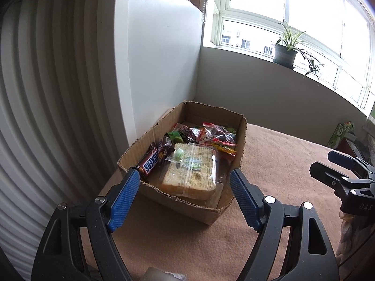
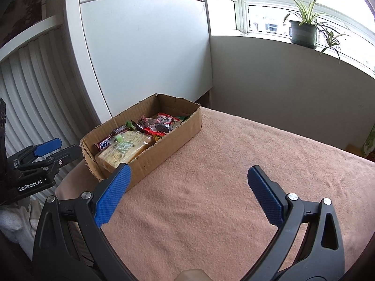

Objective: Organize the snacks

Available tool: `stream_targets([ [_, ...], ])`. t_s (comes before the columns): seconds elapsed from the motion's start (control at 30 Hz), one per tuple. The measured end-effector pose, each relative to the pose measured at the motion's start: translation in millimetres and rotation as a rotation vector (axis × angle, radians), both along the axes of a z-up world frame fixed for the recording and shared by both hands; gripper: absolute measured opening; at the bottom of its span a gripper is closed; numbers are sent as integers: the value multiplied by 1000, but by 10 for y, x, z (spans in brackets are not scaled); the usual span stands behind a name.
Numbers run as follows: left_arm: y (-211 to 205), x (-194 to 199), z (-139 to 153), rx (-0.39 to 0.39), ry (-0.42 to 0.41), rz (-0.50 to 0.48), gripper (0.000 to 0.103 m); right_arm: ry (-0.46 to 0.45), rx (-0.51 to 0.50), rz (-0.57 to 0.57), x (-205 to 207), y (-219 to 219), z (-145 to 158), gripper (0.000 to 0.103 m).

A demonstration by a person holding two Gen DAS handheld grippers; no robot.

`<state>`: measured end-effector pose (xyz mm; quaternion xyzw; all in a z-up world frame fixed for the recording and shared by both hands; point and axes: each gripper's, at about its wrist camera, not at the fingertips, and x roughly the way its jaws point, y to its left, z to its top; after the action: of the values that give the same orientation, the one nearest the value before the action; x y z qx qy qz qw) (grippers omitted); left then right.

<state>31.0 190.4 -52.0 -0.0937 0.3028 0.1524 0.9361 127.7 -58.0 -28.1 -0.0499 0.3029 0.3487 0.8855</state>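
Observation:
A shallow cardboard box (image 1: pixel 241 138) (image 2: pixel 164 149) stands on the pink blanket by the white wall. Inside lie a wrapped loaf of sliced bread (image 1: pixel 192 173) (image 2: pixel 126 147), a Snickers bar (image 1: pixel 150 162) (image 2: pixel 105 143), a dark chocolate bar (image 1: pixel 166 149) and several red and clear candy bags (image 1: pixel 218 135) (image 2: pixel 161 123). My left gripper (image 1: pixel 184 174) hovers just short of the box's near end, open, nothing between its blue pads. My right gripper (image 2: pixel 188 171) is open and empty over the bare blanket to the right of the box. Each gripper shows at the edge of the other's view.
The pink blanket (image 2: pixel 234 175) spreads wide to the right of the box. A white cabinet (image 2: pixel 145 46) and a ribbed radiator (image 1: pixel 46 93) stand behind and to the left. A potted plant (image 1: pixel 284 53) sits on the windowsill. Green packaging (image 1: pixel 337 135) lies at the far right.

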Motion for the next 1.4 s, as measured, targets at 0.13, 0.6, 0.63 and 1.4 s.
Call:
stream_targets([
  [0.13, -47, -55, 32, 10, -7, 10, 80, -4, 7, -1, -37, -24, 19, 102],
  [0.6, -160, -112, 75, 11, -15, -8, 80, 16, 37, -1, -96, -92, 26, 102],
  [0.63, -161, -110, 70, 11, -11, -9, 80, 15, 36, -1, -105, -93, 26, 102],
  [1.4, -126, -200, 99, 5, -26, 3, 80, 4, 27, 19, -246, -33, 75, 102],
])
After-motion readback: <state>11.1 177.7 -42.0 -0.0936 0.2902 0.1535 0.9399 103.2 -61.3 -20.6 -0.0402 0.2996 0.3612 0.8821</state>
